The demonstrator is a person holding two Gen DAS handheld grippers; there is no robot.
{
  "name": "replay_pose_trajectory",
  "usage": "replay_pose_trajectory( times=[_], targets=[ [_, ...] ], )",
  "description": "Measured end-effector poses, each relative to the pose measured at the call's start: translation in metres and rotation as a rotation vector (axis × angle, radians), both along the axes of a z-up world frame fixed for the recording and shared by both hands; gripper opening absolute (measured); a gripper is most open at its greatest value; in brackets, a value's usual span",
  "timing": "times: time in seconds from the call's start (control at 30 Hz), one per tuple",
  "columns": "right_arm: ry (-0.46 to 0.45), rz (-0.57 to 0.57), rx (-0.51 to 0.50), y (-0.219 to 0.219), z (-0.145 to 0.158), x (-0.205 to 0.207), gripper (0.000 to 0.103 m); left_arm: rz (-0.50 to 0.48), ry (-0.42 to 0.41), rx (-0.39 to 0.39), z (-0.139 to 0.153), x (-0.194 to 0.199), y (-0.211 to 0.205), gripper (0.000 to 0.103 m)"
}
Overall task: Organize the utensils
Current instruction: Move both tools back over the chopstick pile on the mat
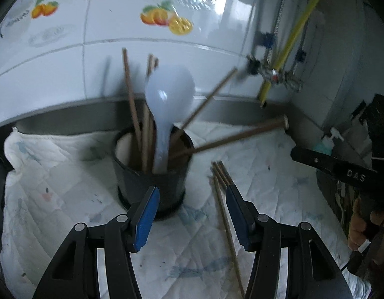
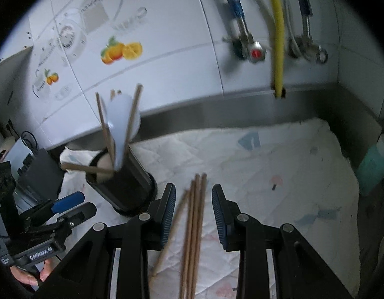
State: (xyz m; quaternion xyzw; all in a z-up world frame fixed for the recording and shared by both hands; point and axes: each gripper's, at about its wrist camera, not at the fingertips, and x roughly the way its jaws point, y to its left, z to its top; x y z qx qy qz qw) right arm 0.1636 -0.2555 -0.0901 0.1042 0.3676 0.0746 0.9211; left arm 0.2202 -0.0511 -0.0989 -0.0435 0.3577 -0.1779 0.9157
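A dark round utensil holder (image 1: 152,182) stands on a white quilted cloth (image 1: 54,199). It holds a pale blue plastic spoon (image 1: 167,99) and several wooden chopsticks (image 1: 132,99). My left gripper (image 1: 190,214) is open and empty just in front of the holder. More loose chopsticks (image 1: 224,199) lie on the cloth to its right. In the right wrist view my right gripper (image 2: 193,214) is open, its fingers on either side of the loose chopsticks (image 2: 194,224), above them. The holder (image 2: 124,186) stands to its left, with the left gripper (image 2: 67,209) beyond.
A tiled wall (image 1: 117,25) with fruit pictures rises behind the counter. A yellow hose (image 2: 276,37) and metal valves (image 2: 256,52) hang at the right. A teal bottle (image 2: 374,164) stands at the cloth's right edge. Dark boxes (image 2: 40,172) sit at the left.
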Motion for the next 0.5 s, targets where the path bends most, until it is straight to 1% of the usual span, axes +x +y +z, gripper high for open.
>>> replay_pose_trajectory(
  times=[0.2, 0.27, 0.37, 0.43, 0.5],
  targets=[
    [0.053, 0.004, 0.003, -0.002, -0.021, 0.006, 0.033, -0.079, 0.045, 0.047, -0.019, 0.0, -0.027, 0.059],
    [0.073, 0.008, 0.008, -0.003, -0.029, 0.01, 0.033, -0.092, 0.067, 0.064, -0.026, 0.0, -0.035, 0.059],
    [0.101, 0.019, 0.011, 0.0, -0.041, 0.019, 0.032, -0.1, 0.093, 0.066, -0.033, 0.0, -0.04, 0.059],
    [0.121, 0.026, 0.006, 0.004, -0.048, 0.025, 0.026, -0.098, 0.103, 0.068, -0.037, 0.001, -0.041, 0.059],
    [0.144, 0.035, 0.001, 0.007, -0.057, 0.032, 0.023, -0.094, 0.112, 0.069, -0.042, 0.002, -0.041, 0.059]
  ],
)
